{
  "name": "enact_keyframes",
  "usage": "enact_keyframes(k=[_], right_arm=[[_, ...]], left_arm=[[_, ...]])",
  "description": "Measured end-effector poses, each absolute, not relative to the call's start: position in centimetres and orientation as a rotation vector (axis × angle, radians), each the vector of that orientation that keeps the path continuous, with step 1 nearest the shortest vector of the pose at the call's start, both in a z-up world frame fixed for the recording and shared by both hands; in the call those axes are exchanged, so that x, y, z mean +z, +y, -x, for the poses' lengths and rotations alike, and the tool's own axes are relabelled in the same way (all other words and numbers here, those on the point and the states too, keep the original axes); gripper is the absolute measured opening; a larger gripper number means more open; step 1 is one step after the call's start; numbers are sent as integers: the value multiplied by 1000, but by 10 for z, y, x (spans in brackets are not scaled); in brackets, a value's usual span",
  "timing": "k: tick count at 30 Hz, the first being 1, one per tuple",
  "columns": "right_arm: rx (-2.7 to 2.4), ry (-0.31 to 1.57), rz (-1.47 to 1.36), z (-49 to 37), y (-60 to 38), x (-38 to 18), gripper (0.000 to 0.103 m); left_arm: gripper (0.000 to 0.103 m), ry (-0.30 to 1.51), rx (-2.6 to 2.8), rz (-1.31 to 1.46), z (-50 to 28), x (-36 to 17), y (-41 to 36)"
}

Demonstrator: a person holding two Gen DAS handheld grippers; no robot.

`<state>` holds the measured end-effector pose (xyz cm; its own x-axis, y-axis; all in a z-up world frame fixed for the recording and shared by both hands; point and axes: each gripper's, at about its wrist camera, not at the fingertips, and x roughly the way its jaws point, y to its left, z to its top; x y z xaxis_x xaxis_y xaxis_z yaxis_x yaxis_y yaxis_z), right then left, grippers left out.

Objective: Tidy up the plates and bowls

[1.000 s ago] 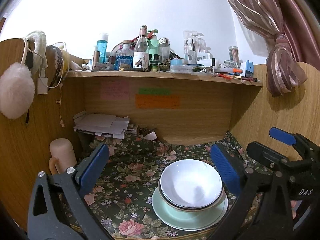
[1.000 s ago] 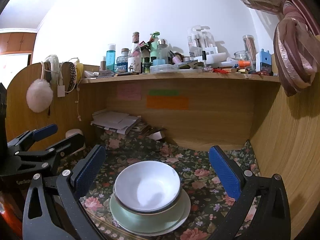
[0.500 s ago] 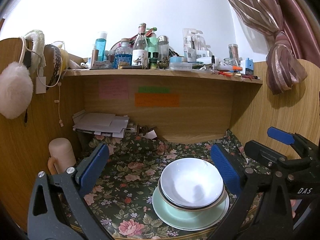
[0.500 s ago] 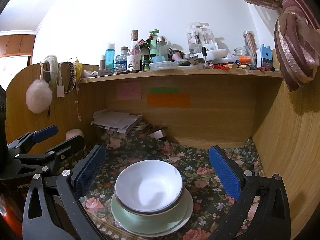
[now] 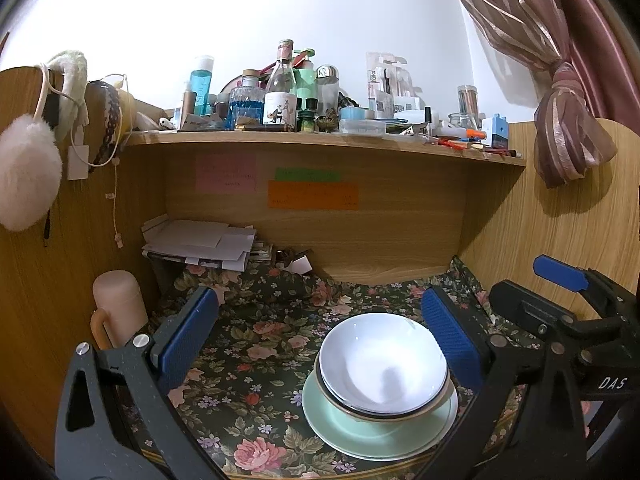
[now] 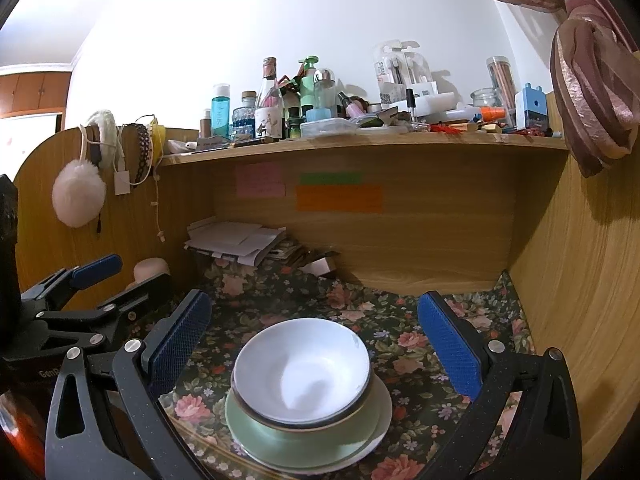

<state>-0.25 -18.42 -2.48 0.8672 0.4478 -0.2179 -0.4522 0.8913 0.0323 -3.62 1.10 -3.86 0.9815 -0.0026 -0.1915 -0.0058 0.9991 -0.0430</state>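
Note:
A white bowl point(image 5: 383, 364) sits nested in another bowl on a pale green plate point(image 5: 360, 436), stacked near the front edge of the floral-clothed desk. The stack also shows in the right wrist view, bowl point(image 6: 302, 368) on plate point(image 6: 280, 440). My left gripper point(image 5: 320, 344) is open and empty, back from the stack, which lies toward its right finger. My right gripper point(image 6: 316, 344) is open and empty, with the stack centred between its fingers but in front of them. Each gripper shows at the edge of the other's view.
A pink tumbler point(image 5: 120, 312) stands at the desk's left. A pile of papers point(image 5: 200, 244) lies at the back left. A cluttered shelf point(image 5: 320, 138) of bottles runs overhead. Wooden side walls close in the desk point(image 5: 248, 360); a curtain point(image 5: 568, 136) hangs right.
Both grippers have drifted slightly, staying open. The stack of bowls and plate has not moved.

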Motion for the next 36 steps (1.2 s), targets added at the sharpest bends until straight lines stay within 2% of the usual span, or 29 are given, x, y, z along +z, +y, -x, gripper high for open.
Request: enact_keyframes(k=[36], right_arm=[[486, 232, 6, 1, -182, -24, 103]], left_arm=[[103, 196, 9, 54, 36, -40, 5]])
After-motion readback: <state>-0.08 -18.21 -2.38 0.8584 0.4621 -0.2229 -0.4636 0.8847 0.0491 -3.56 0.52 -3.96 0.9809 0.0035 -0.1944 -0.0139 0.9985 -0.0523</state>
